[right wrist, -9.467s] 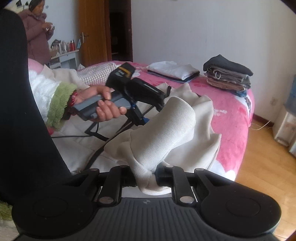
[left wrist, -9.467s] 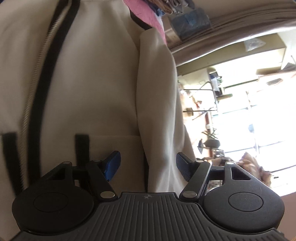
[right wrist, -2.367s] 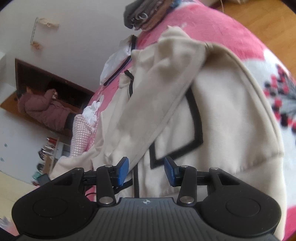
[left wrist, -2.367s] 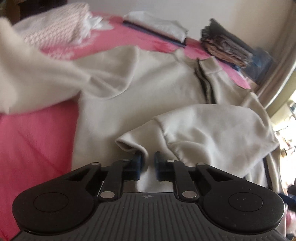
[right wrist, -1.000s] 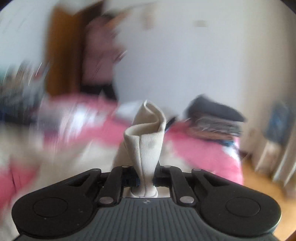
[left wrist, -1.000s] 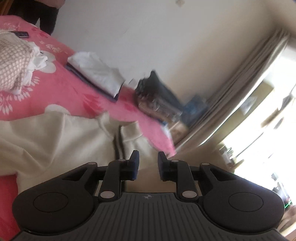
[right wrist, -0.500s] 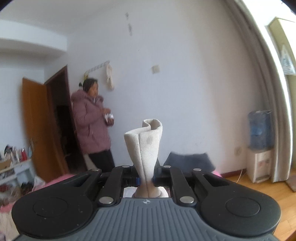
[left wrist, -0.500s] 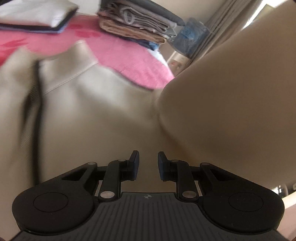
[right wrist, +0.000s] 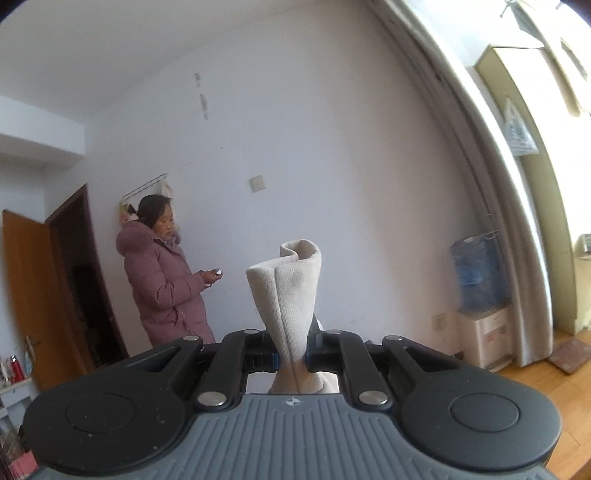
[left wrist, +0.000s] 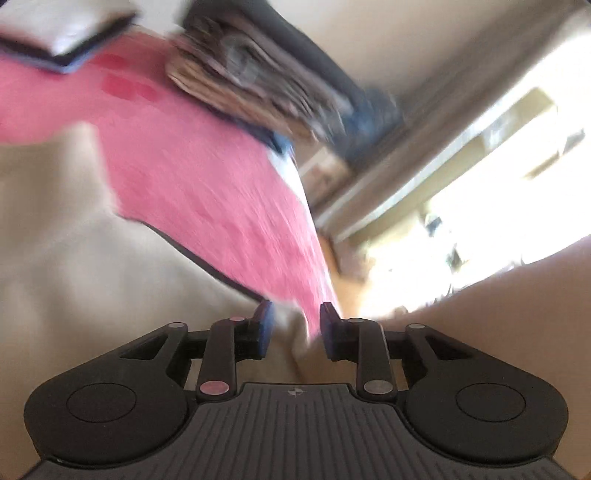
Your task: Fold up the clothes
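Right wrist view. The right gripper (right wrist: 291,356) is clamped on a cream ribbed cuff (right wrist: 291,295) of the garment. The cuff stands upright between the two pads, its long axis running straight up out of the jaws; its folded end curls over at the top, and a seam runs down its middle. Below the pads a little more of the same cloth bunches against the gripper body. Beyond the cuff, well apart from it, a person in a mauve padded coat (right wrist: 162,291) stands by a white wall (right wrist: 332,184), looking down at a small object in the hands. A brown door (right wrist: 33,295) stands open at the left; a water dispenser (right wrist: 480,295) with a blue bottle sits at the right, on a wooden floor (right wrist: 554,376).

Left wrist view (blurred by motion). The left gripper (left wrist: 295,328) has its jaws opening, with a clear gap between the blue-faced pads; no cloth is pressed between them. Directly ahead and to the left lies the cream jacket (left wrist: 74,258), spread on a pink bedcover (left wrist: 207,184), its dark-trimmed edge running diagonally from upper left down toward the gripper. A further cream fold (left wrist: 498,314) fills the lower right. Farther off, a stack of folded dark clothes (left wrist: 258,85) and a flat white folded pile (left wrist: 62,33) rest on the bedcover, before a bright window (left wrist: 498,203).
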The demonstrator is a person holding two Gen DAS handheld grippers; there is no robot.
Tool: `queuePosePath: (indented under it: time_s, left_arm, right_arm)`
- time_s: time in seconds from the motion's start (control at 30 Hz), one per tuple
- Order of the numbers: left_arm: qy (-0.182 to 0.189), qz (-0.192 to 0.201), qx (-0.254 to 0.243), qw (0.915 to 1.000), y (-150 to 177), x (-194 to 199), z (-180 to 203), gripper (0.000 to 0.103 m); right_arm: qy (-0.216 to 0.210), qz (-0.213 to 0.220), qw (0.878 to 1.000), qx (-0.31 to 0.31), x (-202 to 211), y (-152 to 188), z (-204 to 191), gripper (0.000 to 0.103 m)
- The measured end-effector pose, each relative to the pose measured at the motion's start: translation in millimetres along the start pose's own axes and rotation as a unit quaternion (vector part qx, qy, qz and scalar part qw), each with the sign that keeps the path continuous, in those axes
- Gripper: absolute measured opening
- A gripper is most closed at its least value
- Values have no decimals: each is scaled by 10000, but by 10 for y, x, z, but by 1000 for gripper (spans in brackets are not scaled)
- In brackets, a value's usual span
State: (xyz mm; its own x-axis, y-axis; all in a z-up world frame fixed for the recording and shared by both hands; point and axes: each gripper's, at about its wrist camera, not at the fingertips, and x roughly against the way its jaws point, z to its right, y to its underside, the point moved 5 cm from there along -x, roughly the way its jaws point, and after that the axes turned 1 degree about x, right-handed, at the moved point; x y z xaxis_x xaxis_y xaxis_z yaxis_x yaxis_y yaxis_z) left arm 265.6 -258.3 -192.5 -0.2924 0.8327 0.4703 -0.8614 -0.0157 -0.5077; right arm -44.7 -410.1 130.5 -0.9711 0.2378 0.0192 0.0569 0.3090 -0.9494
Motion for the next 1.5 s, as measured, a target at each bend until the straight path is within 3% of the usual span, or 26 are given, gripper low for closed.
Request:
queuePosePath:
  time_s: [0.17,0.33,0.43,0.53,0.63,0.73,0.83,0.9,1.0,1.03,1.13,1.17,1.23,1.3,1.4,1.5]
  left_arm:
    - [-262,58,-340,9991,-21,363,-138,28]
    - [-208,93,30,9997,42,991,-264,28]
    - [-325,318,261,9986,-60,1600,-393,28]
    - [-849,741,163,9935,-156,2640,-501,29]
    - [-1853,1275,-227,9741,-202,3764,-600,37]
    - [-2663,1521,-125,9517,-12,4518,-725,40]
    - [-3061,1542,246,9391,421,4951,-914,41]
    - [-3027,1432,523,9408,715,4997,-1042,43]
    - [-2985,1229,921,9420,1102,4895,-1242,45]
    - [-2968,1172,974,9427,1158,4823,-1297,45]
    - [-2914,1009,1090,9450,1294,4586,-1455,45]
    - [-2886,973,1026,9470,1285,4490,-1465,45]
    - [-2868,938,784,9502,1259,4386,-1447,45]
    - [-2870,922,472,9523,1183,4238,-1389,45]
    - [-2877,889,-216,9533,1076,3960,-1205,45]
    - [-2791,810,-970,9519,1035,3610,-949,45]
  right_arm:
    - [-37,-32,9997,-225,-39,-10,84,12]
    - [-537,-311,9973,-392,-136,86,-161,12]
    - [-974,-507,9936,-281,-207,276,-544,12]
    - [-1444,-809,9859,-265,-286,584,-970,12]
    - [-1869,-1247,9741,-256,-391,1105,-1462,12]
    - [-1958,-1608,9668,318,-504,1891,-2001,12]
    - [-1972,-2034,9524,1128,-619,2811,-2532,12]
    - [-1980,-2466,9269,2021,-608,3618,-2829,14]
    - [-2156,-3606,8598,2901,-507,4672,-3159,22]
    - [-2110,-3480,8608,3056,-443,4728,-3185,24]
    - [-2126,-3148,8689,3173,-285,4618,-3198,59]
    - [-2259,-3140,8719,3002,-288,4517,-3121,72]
    - [-2586,-3223,8798,2348,-196,4262,-2966,80]
    - [-2794,-3340,8852,1637,-137,3994,-2734,82]
    - [-2510,-3512,9002,572,-52,3631,-2165,79]
    - [-1746,-3537,9187,-208,-46,3293,-1515,55]
